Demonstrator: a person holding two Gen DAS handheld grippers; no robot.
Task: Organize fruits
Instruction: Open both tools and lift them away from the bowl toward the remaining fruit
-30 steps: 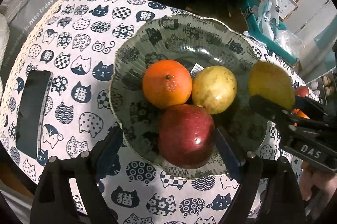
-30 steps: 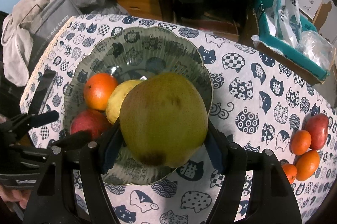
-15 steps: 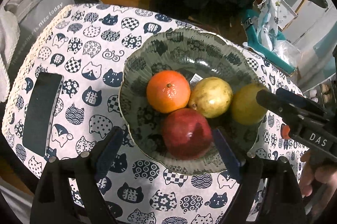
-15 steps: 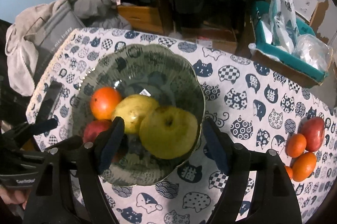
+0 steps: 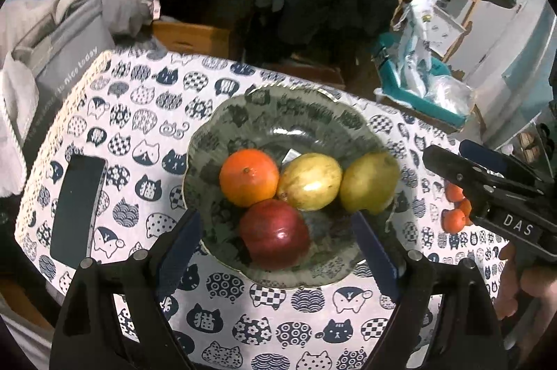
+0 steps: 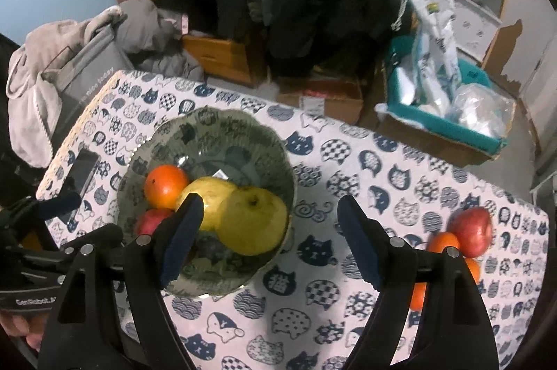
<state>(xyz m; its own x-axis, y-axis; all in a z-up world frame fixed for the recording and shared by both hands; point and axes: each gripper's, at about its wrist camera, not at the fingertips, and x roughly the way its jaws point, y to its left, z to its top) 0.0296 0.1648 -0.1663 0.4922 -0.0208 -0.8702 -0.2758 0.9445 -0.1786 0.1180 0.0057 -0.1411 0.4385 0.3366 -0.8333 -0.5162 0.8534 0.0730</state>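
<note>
Bowl [image 6: 275, 147] holding four fruits; the red apple [image 6: 153, 221] is half hidden behind the right gripper [image 6: 269, 237], whose empty jaws are opening above the rim. Left gripper [image 5: 278, 248] angled down over the bowl, jaws wide, empty.

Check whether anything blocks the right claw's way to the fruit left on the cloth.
Nothing visible does. The right claw is empty, jaws opening, above the cloth. The red apple and oranges lie to its right, with only bare cloth between.
</note>
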